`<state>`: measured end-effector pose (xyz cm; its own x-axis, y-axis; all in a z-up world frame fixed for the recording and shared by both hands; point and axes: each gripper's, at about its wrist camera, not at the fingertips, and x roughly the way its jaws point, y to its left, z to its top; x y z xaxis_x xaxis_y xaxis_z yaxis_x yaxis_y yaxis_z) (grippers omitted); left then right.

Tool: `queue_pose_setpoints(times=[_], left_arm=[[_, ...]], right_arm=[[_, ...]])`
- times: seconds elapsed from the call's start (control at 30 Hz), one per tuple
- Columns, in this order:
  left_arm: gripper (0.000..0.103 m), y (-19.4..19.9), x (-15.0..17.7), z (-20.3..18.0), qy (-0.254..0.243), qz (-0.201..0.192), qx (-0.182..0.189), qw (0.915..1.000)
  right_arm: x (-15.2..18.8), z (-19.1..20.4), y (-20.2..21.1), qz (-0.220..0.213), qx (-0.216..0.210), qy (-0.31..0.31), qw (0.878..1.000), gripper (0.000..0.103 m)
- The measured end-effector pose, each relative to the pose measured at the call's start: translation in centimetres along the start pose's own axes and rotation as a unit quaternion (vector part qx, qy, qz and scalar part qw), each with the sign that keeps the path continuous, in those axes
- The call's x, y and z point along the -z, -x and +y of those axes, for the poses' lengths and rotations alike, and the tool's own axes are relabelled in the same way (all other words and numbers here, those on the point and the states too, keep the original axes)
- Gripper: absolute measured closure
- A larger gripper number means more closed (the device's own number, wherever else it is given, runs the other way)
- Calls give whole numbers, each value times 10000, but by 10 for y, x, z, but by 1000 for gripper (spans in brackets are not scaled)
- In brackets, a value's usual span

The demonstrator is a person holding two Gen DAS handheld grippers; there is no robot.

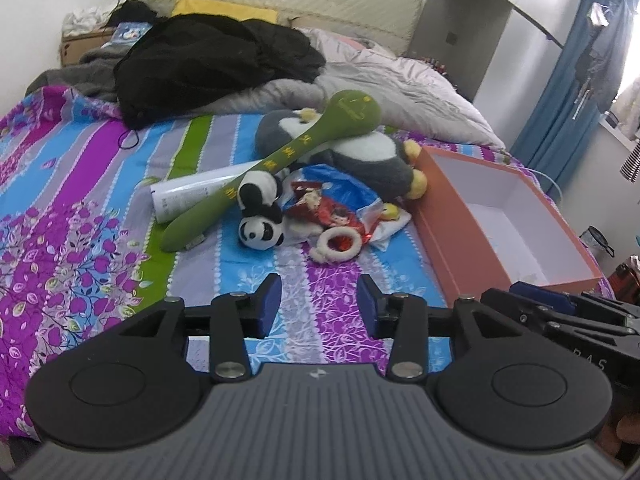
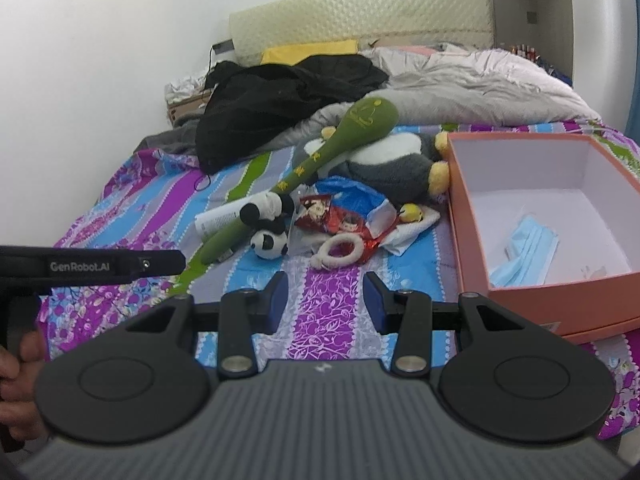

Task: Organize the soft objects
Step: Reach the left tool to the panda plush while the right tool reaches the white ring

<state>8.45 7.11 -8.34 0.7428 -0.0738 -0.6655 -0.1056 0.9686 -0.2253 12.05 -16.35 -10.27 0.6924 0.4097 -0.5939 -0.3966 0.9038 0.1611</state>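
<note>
Both grippers hovered over the near edge of the bed, pointed down and forward at a pile of soft toys.

The left gripper had its jaws apart with nothing between them; only the striped bedspread showed in the gap. The right gripper was in the same condition: jaws apart, nothing held.

The pile lay ahead of both grippers, toward the head of the bed. Nearest were the ring and the panda. From the left gripper, the ring lay almost straight ahead and the panda ahead and slightly left. From the right gripper, the ring also lay almost straight ahead and the panda ahead and to the left.

The green mallet rested on the pile. Its long axis ran diagonally, handle end near and left, head far and right, lying across the penguin. The jaw gap of either gripper did not line up with that axis, so gripping the handle would probably call for a roll of the wrist.

The box stood open to the right of the pile, closer to the right gripper. A blue mask lay inside it.

Judgement: the right gripper was better placed for any transfer into the box, and the left for the panda or the mallet handle. No toy had yet been boxed.
</note>
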Motion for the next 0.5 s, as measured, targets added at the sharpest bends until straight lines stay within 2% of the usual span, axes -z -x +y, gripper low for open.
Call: queue_pose_setpoints(times=[0.5], left_arm=[[55, -82, -11, 36, 293, 496, -163, 9982]], right_arm=[[-7, -5, -85, 611, -1, -39, 9981, 59]])
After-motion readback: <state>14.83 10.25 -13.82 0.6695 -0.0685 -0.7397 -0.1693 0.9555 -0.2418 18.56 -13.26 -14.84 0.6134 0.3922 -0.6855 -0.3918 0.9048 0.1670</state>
